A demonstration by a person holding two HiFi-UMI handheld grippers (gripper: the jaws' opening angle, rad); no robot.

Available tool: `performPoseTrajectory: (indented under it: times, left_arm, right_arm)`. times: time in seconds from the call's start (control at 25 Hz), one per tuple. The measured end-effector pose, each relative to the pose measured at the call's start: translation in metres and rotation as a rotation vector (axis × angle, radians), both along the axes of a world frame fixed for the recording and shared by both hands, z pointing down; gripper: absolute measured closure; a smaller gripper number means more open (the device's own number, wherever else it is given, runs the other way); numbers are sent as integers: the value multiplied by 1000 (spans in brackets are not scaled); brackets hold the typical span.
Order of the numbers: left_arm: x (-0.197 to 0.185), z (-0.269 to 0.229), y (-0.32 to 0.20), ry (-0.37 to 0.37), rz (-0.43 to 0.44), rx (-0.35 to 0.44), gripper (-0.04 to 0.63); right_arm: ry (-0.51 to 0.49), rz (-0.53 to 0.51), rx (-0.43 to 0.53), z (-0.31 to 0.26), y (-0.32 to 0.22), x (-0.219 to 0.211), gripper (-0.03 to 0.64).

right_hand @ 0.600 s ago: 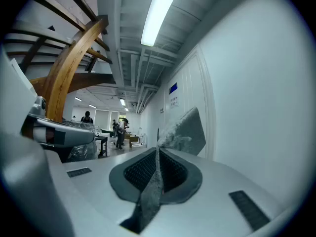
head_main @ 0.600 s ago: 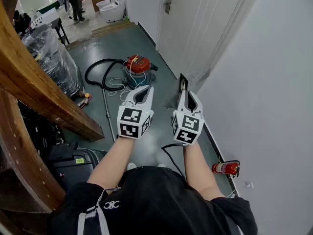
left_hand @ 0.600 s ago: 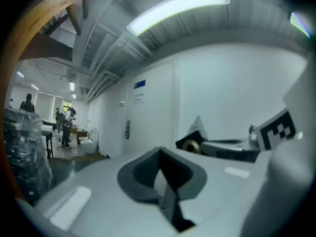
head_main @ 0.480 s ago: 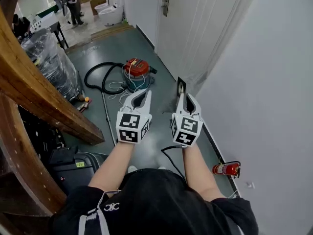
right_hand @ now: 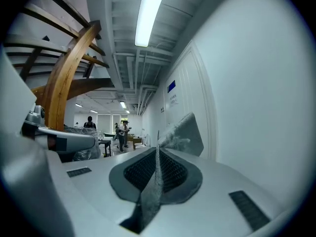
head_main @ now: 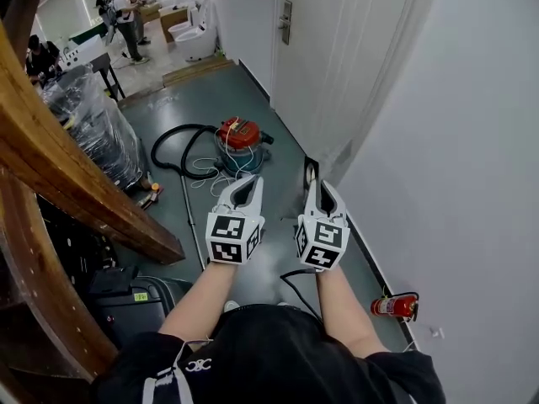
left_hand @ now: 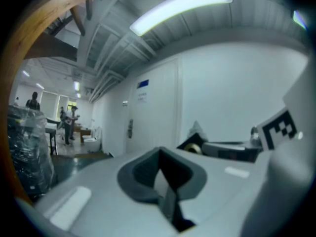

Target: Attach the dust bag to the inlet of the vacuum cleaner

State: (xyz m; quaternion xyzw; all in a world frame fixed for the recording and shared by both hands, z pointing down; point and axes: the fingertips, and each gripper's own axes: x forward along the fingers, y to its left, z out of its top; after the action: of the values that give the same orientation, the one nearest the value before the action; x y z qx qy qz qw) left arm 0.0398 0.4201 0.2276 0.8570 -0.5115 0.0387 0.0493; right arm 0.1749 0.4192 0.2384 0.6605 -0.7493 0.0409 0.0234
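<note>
Floor: bearing red vacuum cleaner, ahead;
Dust bag: seeming soft, light; right gripper pinching its edge;
Left gripper: sitting closed, empty

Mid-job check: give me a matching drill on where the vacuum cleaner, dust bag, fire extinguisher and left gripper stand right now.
Things:
1. vacuum cleaner
2. dust bag
3. fire extinguisher
4. left gripper

Places or states:
A. pinched in the right gripper
B. on the floor ahead, black hose looped beside it
C. shut, nothing between its jaws
D. on the floor at the foot of the white wall, close to the person

Pairs: 1-B, 2-A, 3-D, 4-C
</note>
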Motion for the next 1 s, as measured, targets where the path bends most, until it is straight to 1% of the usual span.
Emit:
performPoseTrajectory:
  times: [0.2,0.48,0.76,1.0]
  left_arm:
    - [21,4,-4,-9,-1,-7,598]
    - [44,10,-14,-6,-42,-18,598]
    - [43,23,-26,16,-109,-47,598]
    - [44,28,-49,22,-96,-45,598]
  right_arm:
    - [-11,-26,-4,3,-4,16,600]
    - [-33,-94,-1,3,-12,41,600]
    - [-31,-156,-17,10,-27,48,600]
    - [-49,-167,-25,19,-50,48,600]
